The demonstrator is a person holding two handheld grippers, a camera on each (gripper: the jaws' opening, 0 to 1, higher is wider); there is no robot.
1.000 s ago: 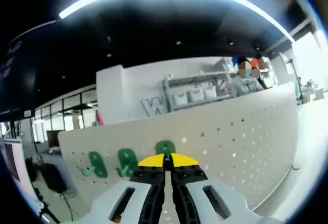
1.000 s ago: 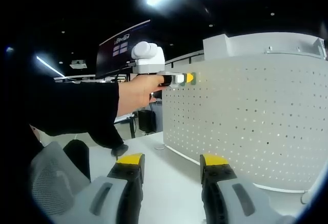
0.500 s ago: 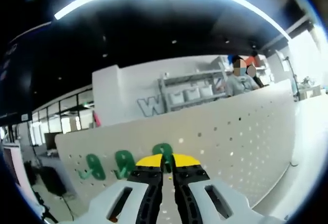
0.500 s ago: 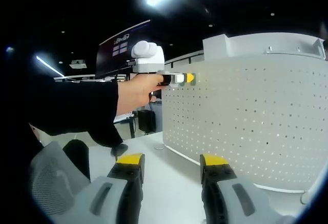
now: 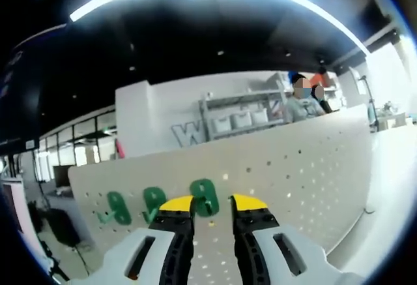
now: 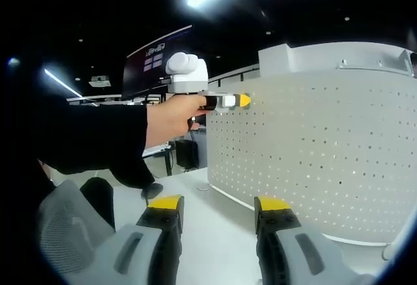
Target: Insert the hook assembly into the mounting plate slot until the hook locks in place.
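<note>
Left gripper (image 5: pixel 213 201) with jaws a little apart and holding nothing, three green hooks (image 5: pixel 204 197) on the white pegboard (image 5: pixel 313 167) just beyond, apparently seated, right gripper (image 6: pixel 218 205) wide apart, well short of the board.

I am holding my left gripper (image 5: pixel 212 205) up with its jaws parted a little, the yellow tips apart. My right gripper (image 6: pixel 218 208) is resting lower with its jaws wide apart, and in its view my left hand (image 6: pixel 171 119) is gripping the left gripper's handle, arm stretched forward.
</note>
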